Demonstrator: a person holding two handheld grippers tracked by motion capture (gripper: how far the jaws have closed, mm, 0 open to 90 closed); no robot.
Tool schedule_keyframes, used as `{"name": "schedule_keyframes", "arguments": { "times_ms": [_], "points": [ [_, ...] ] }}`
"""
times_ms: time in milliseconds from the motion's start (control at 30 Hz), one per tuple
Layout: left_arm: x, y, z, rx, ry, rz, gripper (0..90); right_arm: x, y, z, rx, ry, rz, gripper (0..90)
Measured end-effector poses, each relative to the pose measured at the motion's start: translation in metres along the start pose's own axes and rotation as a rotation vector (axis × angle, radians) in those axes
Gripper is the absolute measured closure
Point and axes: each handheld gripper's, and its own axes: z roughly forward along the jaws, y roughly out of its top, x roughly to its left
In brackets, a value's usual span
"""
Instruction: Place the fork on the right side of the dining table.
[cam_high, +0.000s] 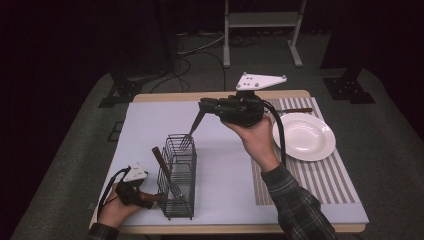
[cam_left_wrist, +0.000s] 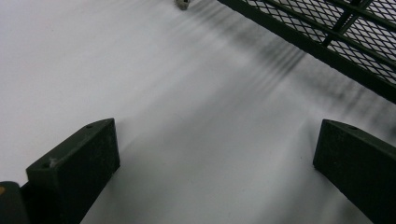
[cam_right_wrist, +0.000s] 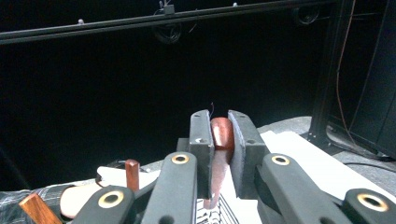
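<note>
A: What's the right gripper (cam_high: 206, 107) doing rn?

B: It's clamping a fork (cam_high: 192, 129) by its reddish wooden handle, tines hanging down just over the far end of the wire caddy (cam_high: 179, 176). In the right gripper view the pads (cam_right_wrist: 201, 140) are pressing on the handle end (cam_right_wrist: 223, 133) from both sides, so it's clenched on it, no slack.

A: And the left gripper (cam_high: 142, 199)?

B: It's sitting low at the near left corner of the white mat (cam_high: 150, 120), just beside the caddy. In the left gripper view its jaws are standing wide apart w/ nothing btwn them, just bare mat, and the caddy's mesh (cam_left_wrist: 355, 37) is running along the upper right. So released, not bracing anything.

A: Other stuff in the caddy?

B: Two more wooden handles (cam_high: 161, 162) are leaning in it, pointing up and left. The plate (cam_high: 304, 136) is well apart, on the striped placemat (cam_high: 327, 182).

A: So how to do this bit well?

B: My read: the fork is moving btwn caddy and plate, can't tell which way. Either way, keep it near vertical so the tines aren't snagging the wires. The caddy looks light, so I'd be nudging the left gripper against its frame to steady it. Go slow and straight; keep clear of the leaning handles.
</note>
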Motion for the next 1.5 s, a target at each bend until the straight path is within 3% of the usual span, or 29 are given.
{"name": "schedule_keyframes", "arguments": {
  "times_ms": [667, 1500],
  "points": [
    [0.0, 0.0, 0.0, -0.001, 0.002, 0.001, 0.0, -0.01, 0.0, -0.047, -0.038, -0.103, -0.006, 80.2],
    [0.0, 0.0, 0.0, -0.001, 0.002, 0.003, 0.0, -0.027, -0.051, -0.091, -0.011, -0.2, 0.065, 80.2]
  ]
}}
